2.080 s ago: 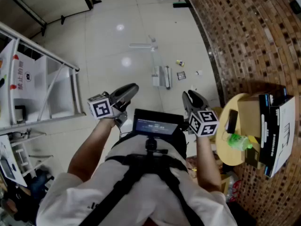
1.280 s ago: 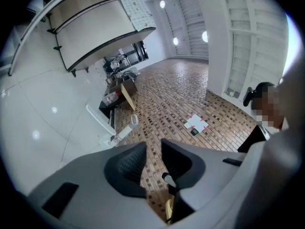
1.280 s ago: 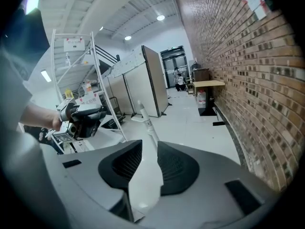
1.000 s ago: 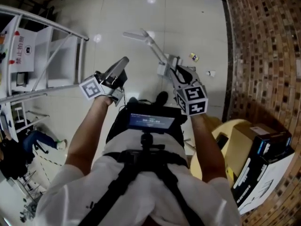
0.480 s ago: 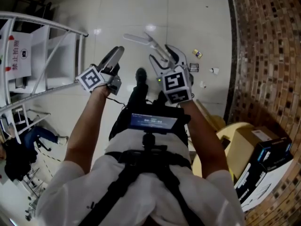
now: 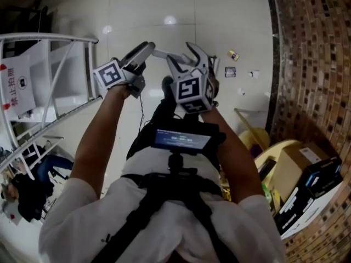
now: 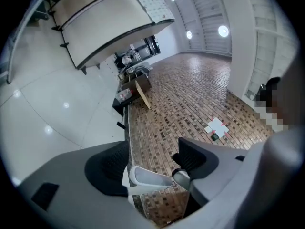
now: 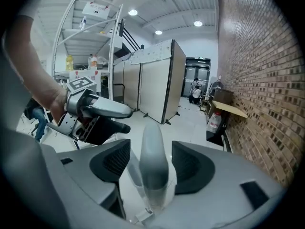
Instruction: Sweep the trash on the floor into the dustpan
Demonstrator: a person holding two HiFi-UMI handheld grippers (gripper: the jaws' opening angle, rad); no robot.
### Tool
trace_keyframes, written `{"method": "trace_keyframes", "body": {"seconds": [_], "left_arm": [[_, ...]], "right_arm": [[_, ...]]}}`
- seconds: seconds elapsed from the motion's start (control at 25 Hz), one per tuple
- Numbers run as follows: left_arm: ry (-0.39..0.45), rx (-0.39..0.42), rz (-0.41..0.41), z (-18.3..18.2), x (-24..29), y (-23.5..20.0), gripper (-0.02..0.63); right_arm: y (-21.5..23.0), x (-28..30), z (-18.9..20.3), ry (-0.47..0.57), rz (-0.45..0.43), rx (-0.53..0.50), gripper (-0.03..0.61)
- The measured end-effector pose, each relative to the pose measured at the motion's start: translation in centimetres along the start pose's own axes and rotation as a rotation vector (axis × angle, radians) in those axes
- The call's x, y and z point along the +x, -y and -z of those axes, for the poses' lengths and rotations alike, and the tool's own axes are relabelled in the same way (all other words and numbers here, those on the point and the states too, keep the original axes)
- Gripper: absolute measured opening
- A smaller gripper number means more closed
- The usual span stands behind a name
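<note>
In the head view I am seeing both grippers pushed further out from the body than half a second ago. The left gripper (image 6: pixel 143 51) is now reaching the end of a white handle (image 6: pixel 163 53), where before it was hanging short of it. The right gripper (image 6: pixel 185 59) is sitting just beside it, higher in the picture than before. The trash (image 6: pixel 233 55) is lying in small bits on the floor (image 6: pixel 137 10), right of the right gripper and close to the foot of the brick wall (image 6: pixel 312 64). The dustpan, plain to see two seconds ago, is now hidden behind the right gripper. In the left gripper view, the left gripper (image 7: pixel 152 163) is showing its jaws spread wide, having just been opening. The looped end of the white handle (image 7: pixel 150 178) is lying between them, nearer one jaw, with neither pad pressing on it. In the right gripper view, the right gripper (image 8: pixel 150 171) is likewise spread, its jaws having just been opening. A grey handle (image 8: pixel 153 147) is standing upright in the gap, clear of both pads, with the left gripper (image 8: pixel 112 111) showing off to the left. I cannot tell which handle belongs to the dustpan.
</note>
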State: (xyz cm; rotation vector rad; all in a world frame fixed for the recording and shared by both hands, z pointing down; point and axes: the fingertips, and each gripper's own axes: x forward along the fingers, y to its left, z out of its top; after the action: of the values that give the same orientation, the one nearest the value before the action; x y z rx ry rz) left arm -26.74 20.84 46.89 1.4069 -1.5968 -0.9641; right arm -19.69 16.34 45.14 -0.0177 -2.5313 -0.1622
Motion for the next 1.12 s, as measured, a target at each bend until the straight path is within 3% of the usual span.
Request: {"method": "trace_keyframes", "body": {"seconds": [0.16,0.36,0.48,0.6,0.64,0.92,1.12], "left_arm": [[-0.164,-0.04,0.091,1.5,2.9,0.0,0.333],[-0.327,-0.101,0.167,4.7,5.1,0.0,0.333],[-0.375,-0.164,0.198,6.7,6.1,0.2,0.331],[-0.408,-0.212,0.227,8.2,6.9,0.4,0.32],[-0.415,-0.23,0.238,8.4,7.2,0.5,0.289],[-0.452,-0.291,0.347,9.0,8.8,2.7,0.256],[-0.372,-0.363,0.41,8.2,8.4,3.7,0.244]], "right_arm": [[1.4,0.9,0.5,-0.012,0.056,-0.009,0.264],[4.5,-0.5,1.8,-0.019,0.147,-0.003,0.133],[6.3,-1.1,4.2,-0.094,0.206,0.023,0.115],[7.9,-2.0,6.4,-0.155,0.252,0.055,0.069],[8.5,-2.3,7.1,-0.174,0.264,0.071,0.06],[12.3,-6.5,13.2,-0.327,0.375,0.206,0.043],[14.9,-8.6,14.7,-0.324,0.362,0.194,0.037]]}}
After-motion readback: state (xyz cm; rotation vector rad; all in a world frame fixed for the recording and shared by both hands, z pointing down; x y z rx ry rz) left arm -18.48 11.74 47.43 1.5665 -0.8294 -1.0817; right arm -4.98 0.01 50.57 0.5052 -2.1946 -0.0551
